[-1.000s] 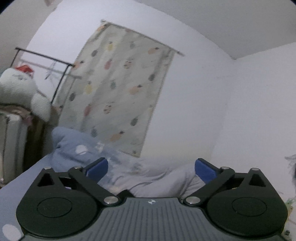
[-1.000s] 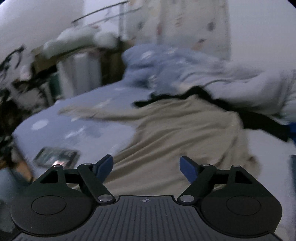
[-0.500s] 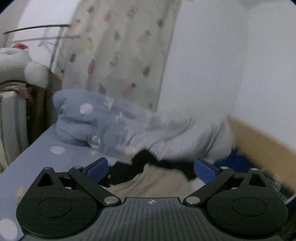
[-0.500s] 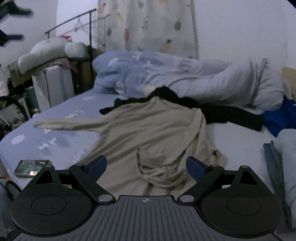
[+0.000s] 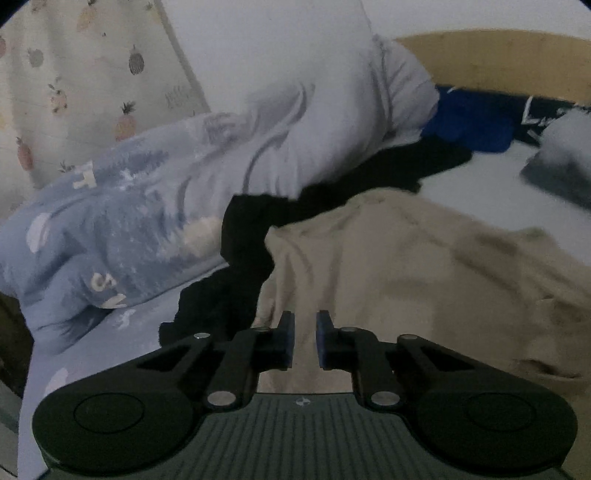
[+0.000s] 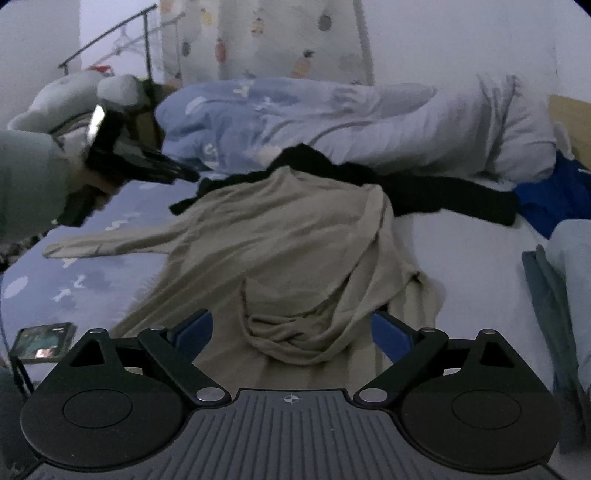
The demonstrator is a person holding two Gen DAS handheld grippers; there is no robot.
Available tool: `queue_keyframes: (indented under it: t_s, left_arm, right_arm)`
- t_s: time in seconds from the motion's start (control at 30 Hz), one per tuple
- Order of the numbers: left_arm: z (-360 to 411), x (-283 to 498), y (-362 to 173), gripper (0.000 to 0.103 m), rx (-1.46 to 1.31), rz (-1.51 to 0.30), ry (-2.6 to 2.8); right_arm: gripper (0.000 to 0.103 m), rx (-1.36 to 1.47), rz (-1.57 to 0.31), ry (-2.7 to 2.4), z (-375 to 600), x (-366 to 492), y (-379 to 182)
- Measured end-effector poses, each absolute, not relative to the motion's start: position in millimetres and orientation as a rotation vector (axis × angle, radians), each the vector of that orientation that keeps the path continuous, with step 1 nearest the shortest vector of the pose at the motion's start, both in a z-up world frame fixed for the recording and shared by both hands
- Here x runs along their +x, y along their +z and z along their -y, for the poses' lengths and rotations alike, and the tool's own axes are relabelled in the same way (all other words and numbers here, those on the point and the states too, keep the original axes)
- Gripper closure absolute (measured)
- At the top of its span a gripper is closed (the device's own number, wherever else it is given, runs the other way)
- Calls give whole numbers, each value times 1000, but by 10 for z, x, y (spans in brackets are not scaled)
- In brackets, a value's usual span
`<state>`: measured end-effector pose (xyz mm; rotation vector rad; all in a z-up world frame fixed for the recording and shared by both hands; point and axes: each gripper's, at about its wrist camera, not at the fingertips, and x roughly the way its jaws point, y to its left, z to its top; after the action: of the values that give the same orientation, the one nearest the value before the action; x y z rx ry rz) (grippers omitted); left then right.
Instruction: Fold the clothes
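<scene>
Dim bedroom; bed [image 6: 88, 284] covered by a pale blue patterned sheet, with a pineapple-print curtain [image 6: 266, 33] on the wall behind. Beige long-sleeved top [image 6: 288, 240] lay spread across the middle of the bed, one sleeve stretched out to the left, its lower edge bunched in folds near the right gripper. Black garment [image 6: 443, 195] lay behind it, partly under its upper edge, against a rumpled blue-grey duvet [image 6: 332, 114]. Blue garment [image 6: 546, 199] sat at the far right, folded grey-blue clothes [image 6: 565, 266] beside it. Phone [image 6: 42, 341] rested on the sheet at lower left.

Left gripper [image 5: 305, 339] was narrowed to a slim gap, fingers over the beige top near its upper edge; whether cloth was pinched between the pads could not be told. In the right view it was seen held by a grey-sleeved hand [image 6: 85, 177] above the sheet. Right gripper [image 6: 291, 332] was spread wide, empty, with the bunched hem between its fingers.
</scene>
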<state>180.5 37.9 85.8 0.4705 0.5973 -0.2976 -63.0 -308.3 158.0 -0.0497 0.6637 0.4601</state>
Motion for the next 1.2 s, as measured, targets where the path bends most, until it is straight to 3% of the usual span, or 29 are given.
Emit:
queue_keyframes:
  t_s: [0.27,0.37,0.43,0.53,1.0,1.13,1.17,1.2]
  left_arm:
    - [-664,2335,541,87,502,-657,-272]
    - [-656,2422,475,75,526,-660,-288]
    - [-710,2462,483,74,501,-662,-270]
    - [-853,2544,526,97,427,-666,-215]
    - [-1487,2940,665,97,91,-707,35]
    - [-1440,3002,568,89,109,-763,61]
    - [-1433,2973,590,74,112,-754,66]
    - [-1440,2922,635,68,108,-742,74]
  right_arm:
    - [9,-27,-729,404,3106,-425,1347]
    - [9,-25,-745,403,3083,-379,1281]
    - [9,-28,-751,404,3067,-359,1267]
    - [9,-34,-754,404,3044,-351,1259]
    - [9,-34,-761,412,3042,-348,1268]
    - [9,-44,-759,407,3027,-355,1286]
    - [8,-49,-754,407,3024,-360,1298]
    - [8,-53,-749,407,3020,-364,1310]
